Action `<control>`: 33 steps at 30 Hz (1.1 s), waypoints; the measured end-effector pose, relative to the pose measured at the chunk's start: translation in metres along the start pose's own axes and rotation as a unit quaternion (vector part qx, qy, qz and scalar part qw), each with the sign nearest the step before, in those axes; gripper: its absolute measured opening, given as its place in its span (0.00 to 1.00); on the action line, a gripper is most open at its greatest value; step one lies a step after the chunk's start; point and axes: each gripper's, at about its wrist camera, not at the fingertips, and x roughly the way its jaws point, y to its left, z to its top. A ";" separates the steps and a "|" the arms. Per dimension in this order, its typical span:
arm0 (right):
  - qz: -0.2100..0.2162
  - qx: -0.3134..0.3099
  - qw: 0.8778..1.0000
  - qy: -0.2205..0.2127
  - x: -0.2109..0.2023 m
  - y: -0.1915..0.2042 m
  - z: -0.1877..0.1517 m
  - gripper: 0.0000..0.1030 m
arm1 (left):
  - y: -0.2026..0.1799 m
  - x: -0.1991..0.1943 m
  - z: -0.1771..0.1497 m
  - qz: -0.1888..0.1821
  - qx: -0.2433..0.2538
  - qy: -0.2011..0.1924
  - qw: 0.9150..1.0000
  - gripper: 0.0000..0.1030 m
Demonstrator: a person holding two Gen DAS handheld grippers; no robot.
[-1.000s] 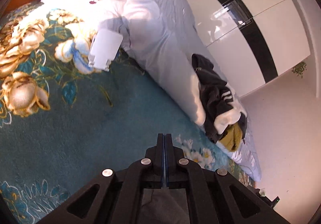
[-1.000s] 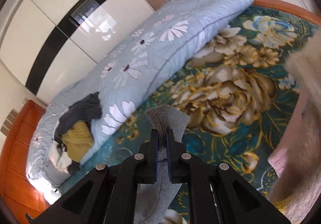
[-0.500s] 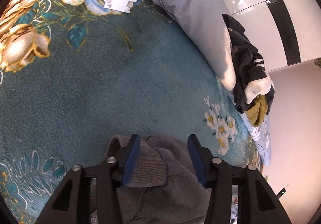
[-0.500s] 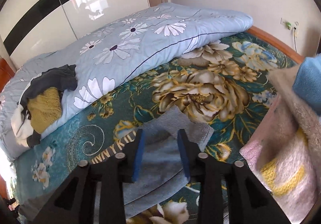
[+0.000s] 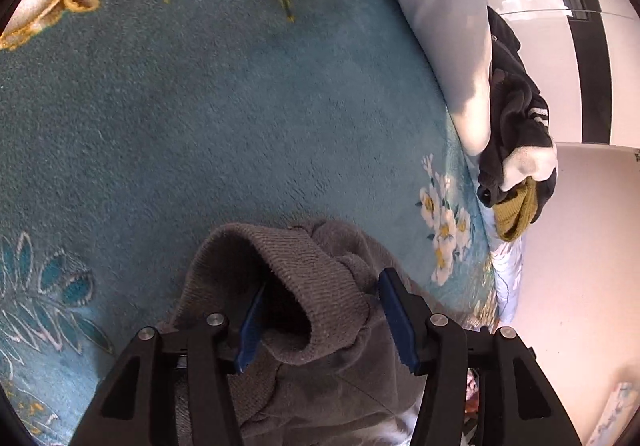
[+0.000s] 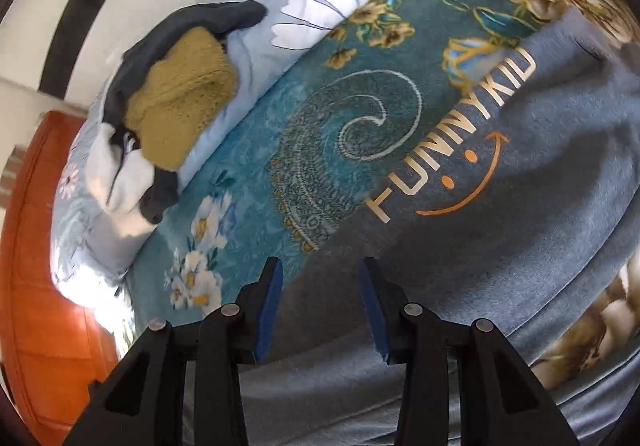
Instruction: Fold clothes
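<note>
Both hand-held grippers, clamped a second ago, now stand spread. The left hand-held gripper (image 5: pixel 320 310) is opening around a loose cuff of the grey sweatshirt (image 6: pixel 500 182), which lies on the bed (image 5: pixel 200 106); the right hand-held gripper (image 6: pixel 322 306) hovers over it (nothing pinched).

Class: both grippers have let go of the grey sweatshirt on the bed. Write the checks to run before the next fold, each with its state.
1. Left gripper free of cloth: not ok, jaws opening, ribbed cuff bunched between its fingers.
2. Right gripper open: ok.
3. Sweatshirt lying flat: not ok, cuff humped up.
4. Print facing up: ok.
5. Clothes pile apart from sweatshirt: ok.
</note>
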 end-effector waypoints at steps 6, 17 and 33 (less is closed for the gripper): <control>-0.059 0.054 0.996 0.035 0.036 0.019 0.004 0.40 | -0.019 0.005 -0.015 0.022 0.047 0.024 0.998 0.56; -0.077 0.041 0.995 0.043 0.039 0.012 -0.002 0.03 | -0.022 0.010 -0.003 -0.010 0.044 0.027 0.999 0.49; 0.143 -0.008 0.984 -0.108 -0.064 0.050 0.041 0.02 | -0.079 -0.060 0.027 -0.124 0.133 -0.131 0.975 0.11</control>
